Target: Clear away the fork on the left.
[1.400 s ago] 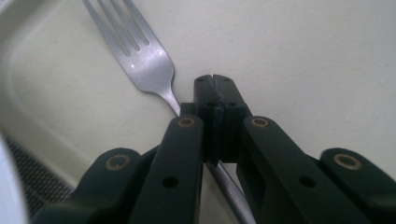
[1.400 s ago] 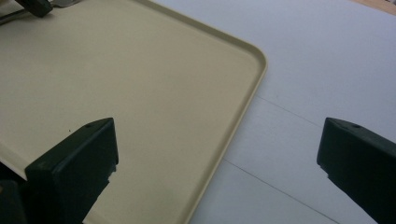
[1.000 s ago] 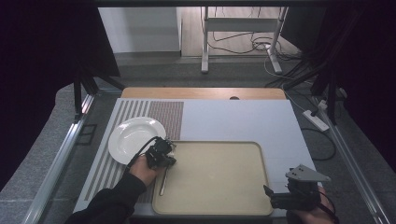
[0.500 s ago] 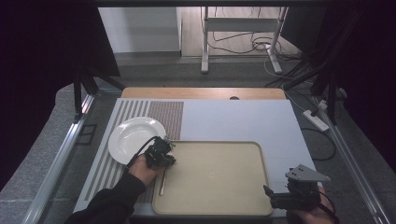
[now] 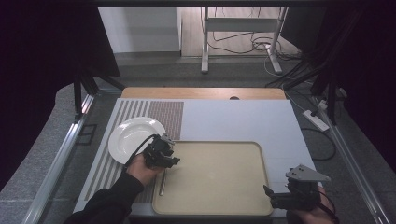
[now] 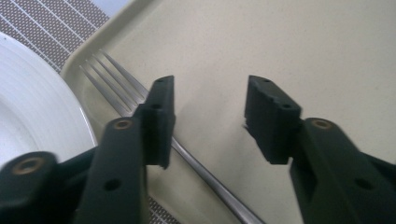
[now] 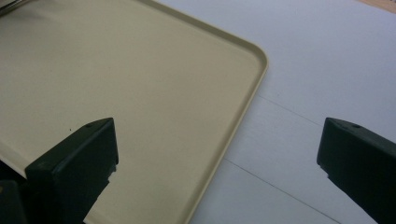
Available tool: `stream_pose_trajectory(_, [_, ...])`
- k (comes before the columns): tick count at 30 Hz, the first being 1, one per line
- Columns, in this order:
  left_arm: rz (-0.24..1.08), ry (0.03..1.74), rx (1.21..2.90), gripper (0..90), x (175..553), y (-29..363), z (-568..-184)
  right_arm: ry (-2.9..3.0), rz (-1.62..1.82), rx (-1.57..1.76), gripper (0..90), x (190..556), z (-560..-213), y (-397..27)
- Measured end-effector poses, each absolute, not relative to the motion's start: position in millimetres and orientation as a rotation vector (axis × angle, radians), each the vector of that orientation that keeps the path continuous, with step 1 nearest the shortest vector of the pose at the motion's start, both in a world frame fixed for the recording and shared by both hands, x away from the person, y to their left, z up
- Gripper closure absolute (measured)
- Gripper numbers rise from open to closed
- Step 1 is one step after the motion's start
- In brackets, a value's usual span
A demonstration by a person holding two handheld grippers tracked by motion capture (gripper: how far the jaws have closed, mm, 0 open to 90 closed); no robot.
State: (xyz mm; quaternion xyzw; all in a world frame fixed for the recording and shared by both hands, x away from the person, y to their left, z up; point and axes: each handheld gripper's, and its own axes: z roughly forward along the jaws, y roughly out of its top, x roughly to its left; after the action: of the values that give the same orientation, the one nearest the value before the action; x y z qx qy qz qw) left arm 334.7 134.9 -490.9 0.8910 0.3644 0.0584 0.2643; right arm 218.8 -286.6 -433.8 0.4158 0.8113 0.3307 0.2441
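Observation:
A metal fork (image 6: 198, 167) lies along the left edge of the beige tray (image 5: 219, 182), tines toward the white plate (image 5: 133, 136). In the high view its handle (image 5: 162, 183) pokes out below my left gripper (image 5: 163, 156). The jaws of the left gripper (image 6: 210, 88) have just been opening and now stand apart above the fork. The fork's neck passes under the left-hand jaw, and no pad presses on it. My right gripper (image 5: 275, 198) hovers wide open over the tray's near right corner (image 7: 243, 93) with nothing between its fingers (image 7: 219, 135).
Plate and tray rest partly on a brown striped mat (image 5: 161, 114) at the table's left. White tabletop (image 5: 233, 119) stretches behind and right of the tray, with a wooden strip (image 5: 201, 92) at the far edge. Metal rails (image 5: 60, 154) flank the table.
In the high view both hands and the fork keep their places. The left gripper has barely shifted over the tray's left edge.

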Motion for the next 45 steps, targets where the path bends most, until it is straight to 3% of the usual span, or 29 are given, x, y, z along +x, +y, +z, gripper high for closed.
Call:
stream_pose_trajectory(6, [0.165, 0.993, 2.377, 37.6, 334, 139, -487, 2.216, 0.903, 1.134, 0.0, 219, -434, -287])
stream_pose_trajectory(25, [0.166, 0.971, 2.286, 9.2, 331, 155, -477, 2.22, 0.898, 1.129, 0.0, 219, -434, -286])
stream_pose_trajectory(45, [0.132, 0.968, 2.183, 0.0, 321, 182, -467, 2.221, 0.897, 1.125, 0.0, 219, -434, -286])
